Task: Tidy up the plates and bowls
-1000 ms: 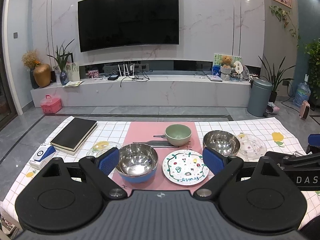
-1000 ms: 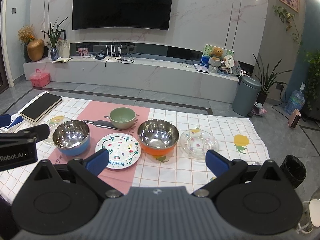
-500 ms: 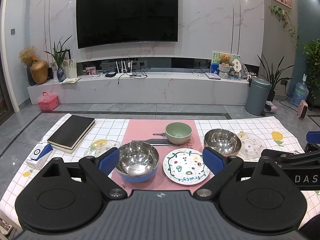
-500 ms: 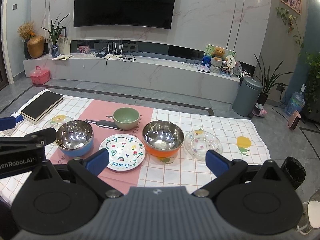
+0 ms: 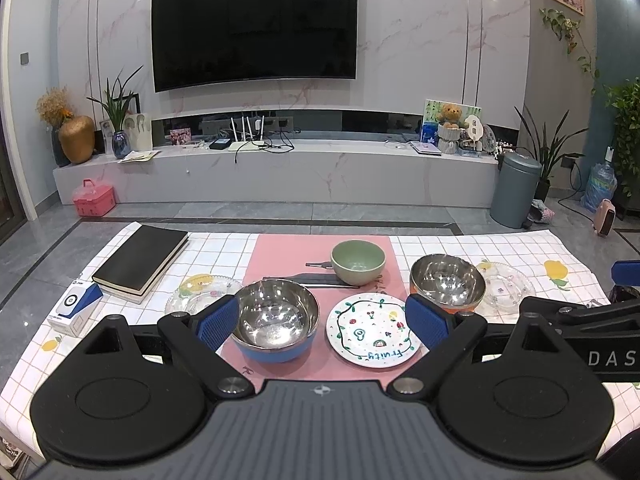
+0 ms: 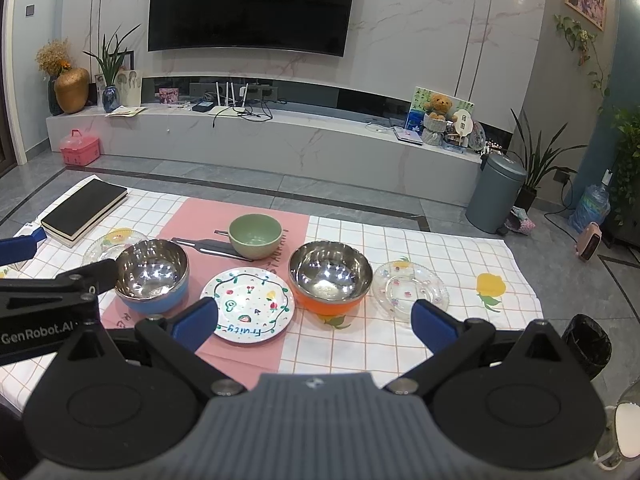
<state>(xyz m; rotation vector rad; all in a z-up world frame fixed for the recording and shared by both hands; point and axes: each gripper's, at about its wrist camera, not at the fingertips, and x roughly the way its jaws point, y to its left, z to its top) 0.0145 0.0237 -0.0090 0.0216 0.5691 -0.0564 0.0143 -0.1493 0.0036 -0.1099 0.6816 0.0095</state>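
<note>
On the table stand a blue-sided steel bowl (image 5: 276, 326) (image 6: 152, 276), an orange-sided steel bowl (image 5: 446, 284) (image 6: 330, 278), a green bowl (image 5: 357, 261) (image 6: 255, 236), a white painted plate (image 5: 373, 330) (image 6: 248, 304), and two clear glass plates, one at the left (image 5: 196, 294) (image 6: 110, 242) and one at the right (image 5: 506, 288) (image 6: 410, 288). My left gripper (image 5: 322, 322) is open and empty, held above the near edge before the blue bowl and painted plate. My right gripper (image 6: 316, 320) is open and empty, before the orange bowl.
A black book (image 5: 140, 262) and a small blue-white box (image 5: 74, 308) lie at the table's left. Dark flat utensils (image 5: 316, 280) lie on the pink mat (image 5: 288, 248) by the green bowl. A black bin (image 6: 588, 344) stands off the table's right edge.
Both grippers have risen and drawn back a little, so the table sits lower in both views. The dishes have not moved. Both stay open.
</note>
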